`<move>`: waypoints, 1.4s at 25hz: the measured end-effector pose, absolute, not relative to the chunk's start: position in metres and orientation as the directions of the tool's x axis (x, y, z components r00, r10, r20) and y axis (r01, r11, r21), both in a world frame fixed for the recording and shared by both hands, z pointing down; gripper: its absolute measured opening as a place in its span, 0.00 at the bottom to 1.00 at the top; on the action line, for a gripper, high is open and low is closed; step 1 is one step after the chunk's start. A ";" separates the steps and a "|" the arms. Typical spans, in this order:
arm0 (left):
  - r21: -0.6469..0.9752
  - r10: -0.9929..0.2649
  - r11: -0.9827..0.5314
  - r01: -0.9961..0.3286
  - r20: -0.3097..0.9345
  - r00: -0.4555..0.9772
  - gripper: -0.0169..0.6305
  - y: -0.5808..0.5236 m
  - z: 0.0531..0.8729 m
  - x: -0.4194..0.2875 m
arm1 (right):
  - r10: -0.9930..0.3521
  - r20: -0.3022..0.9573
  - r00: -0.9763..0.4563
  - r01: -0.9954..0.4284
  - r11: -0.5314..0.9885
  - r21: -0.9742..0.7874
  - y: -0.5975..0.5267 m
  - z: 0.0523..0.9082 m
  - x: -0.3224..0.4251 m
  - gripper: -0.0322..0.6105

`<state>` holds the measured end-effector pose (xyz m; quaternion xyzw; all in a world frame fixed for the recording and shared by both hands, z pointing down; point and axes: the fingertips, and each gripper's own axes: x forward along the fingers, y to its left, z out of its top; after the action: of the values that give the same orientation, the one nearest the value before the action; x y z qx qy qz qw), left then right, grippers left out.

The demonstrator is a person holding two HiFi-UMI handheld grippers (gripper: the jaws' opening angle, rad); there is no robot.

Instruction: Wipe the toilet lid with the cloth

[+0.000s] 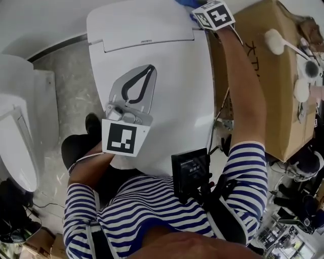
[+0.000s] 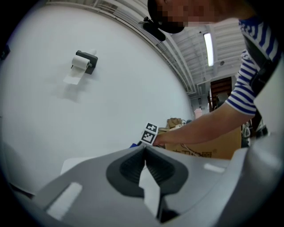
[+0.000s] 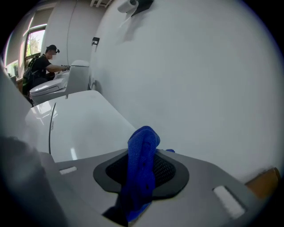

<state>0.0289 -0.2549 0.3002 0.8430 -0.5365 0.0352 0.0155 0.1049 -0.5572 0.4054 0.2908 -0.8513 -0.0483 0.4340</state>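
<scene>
- Head view: the white toilet lid [image 1: 167, 101] is down, in the middle of the picture.
- The left gripper [image 1: 150, 70] lies over the lid, and its jaws point toward the back of the toilet. The tips are together, and nothing is visible between them.
- The right gripper [image 1: 196, 14] is at the back right corner of the toilet, at the end of a stretched arm in a striped sleeve [image 1: 245, 167]. A small part of the blue cloth [image 1: 186, 3] shows just beside its marker cube.
- A cardboard box [image 1: 273, 86] stands just beside the toilet on the right. A second toilet [image 1: 15, 141] stands at the left edge.
- Left gripper view: the two jaws meet at the tips and hold nothing. Behind them is a white wall [image 2: 111, 80] with a paper roll holder [image 2: 84, 62]. The marker cube of the right gripper and the arm behind it show past the jaw tips, in front of the cardboard box.
- Right gripper view: the jaws are closed on the cloth, which stands up between them as a folded blue bunch and also hangs below. The white top of the toilet is to the left of the jaws, and the wall is to the right. Whether the cloth touches the toilet I cannot tell.
- Far at the left, another person [image 3: 42, 66] bends over a third toilet [image 3: 55, 86].
</scene>
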 end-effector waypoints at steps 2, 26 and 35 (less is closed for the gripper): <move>-0.017 -0.901 -0.430 -0.903 0.069 0.427 0.03 -0.254 0.298 0.029 | -0.527 0.723 -0.447 -0.461 0.828 0.319 -0.553 0.407 0.105 0.23; -0.091 -0.853 -0.520 -0.849 0.011 0.521 0.03 -0.189 0.289 0.056 | -0.450 0.791 -0.415 -0.414 0.867 0.277 -0.370 0.421 0.161 0.23; -0.087 -0.832 -0.551 -0.830 -0.023 0.555 0.03 -0.160 0.294 0.070 | -0.481 0.780 -0.399 -0.447 0.845 0.293 -0.261 0.423 0.188 0.23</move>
<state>0.0701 -0.1599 0.2944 0.8807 -0.4716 0.0106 -0.0439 0.1881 -0.2611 0.4231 0.2775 -0.8361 -0.0185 0.4728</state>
